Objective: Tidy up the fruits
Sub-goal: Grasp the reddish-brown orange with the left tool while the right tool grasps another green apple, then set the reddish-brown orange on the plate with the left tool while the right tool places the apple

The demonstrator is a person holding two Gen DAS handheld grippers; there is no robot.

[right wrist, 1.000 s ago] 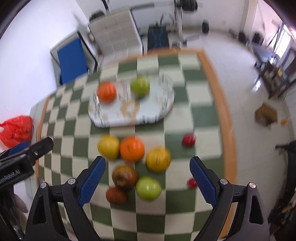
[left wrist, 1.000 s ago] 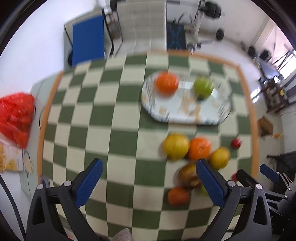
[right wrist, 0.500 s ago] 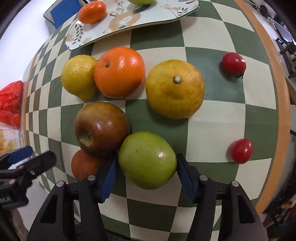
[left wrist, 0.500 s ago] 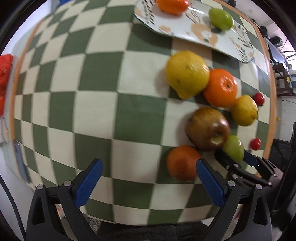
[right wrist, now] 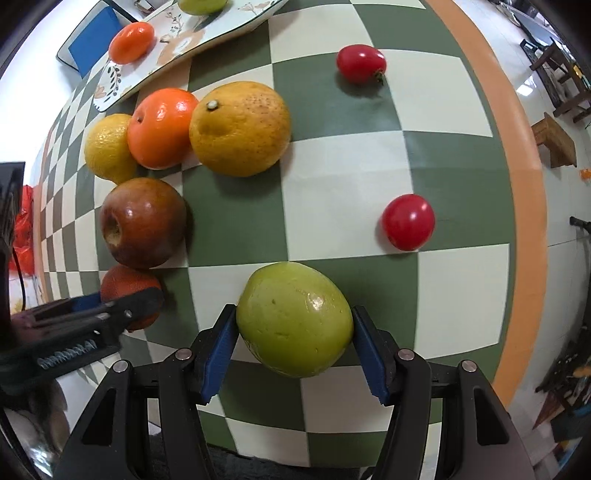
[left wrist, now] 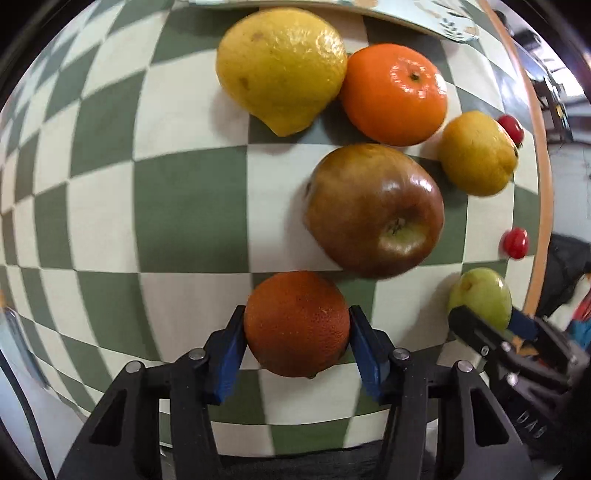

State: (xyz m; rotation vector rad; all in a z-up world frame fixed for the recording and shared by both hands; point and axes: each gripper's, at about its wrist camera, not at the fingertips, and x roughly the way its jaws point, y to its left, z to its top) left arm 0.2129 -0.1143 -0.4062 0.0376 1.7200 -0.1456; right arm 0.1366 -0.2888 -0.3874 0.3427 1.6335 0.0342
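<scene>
On the checkered tablecloth (left wrist: pixel 192 206), left gripper (left wrist: pixel 296 339) closing around dark orange (left wrist: pixel 296 323), right gripper (right wrist: pixel 293 338) clamping green apple (right wrist: pixel 293 319).

Looks like a lived-in room of a home, used partly for dining. Round worktop (right wrist: pixel 480 155) under a green-and-cream chequered cloth with an orange border, strewn with loose fruit beside a floral serving tray (right wrist: pixel 207 33). Pale glossy tiled floor (right wrist: pixel 528 85) beyond the edge, a small wooden stool (right wrist: pixel 556 142), dark wooden chairs (right wrist: pixel 561 79) further off, a red plastic bag (right wrist: pixel 24 225) and plain white wall (right wrist: pixel 44 33).
</scene>
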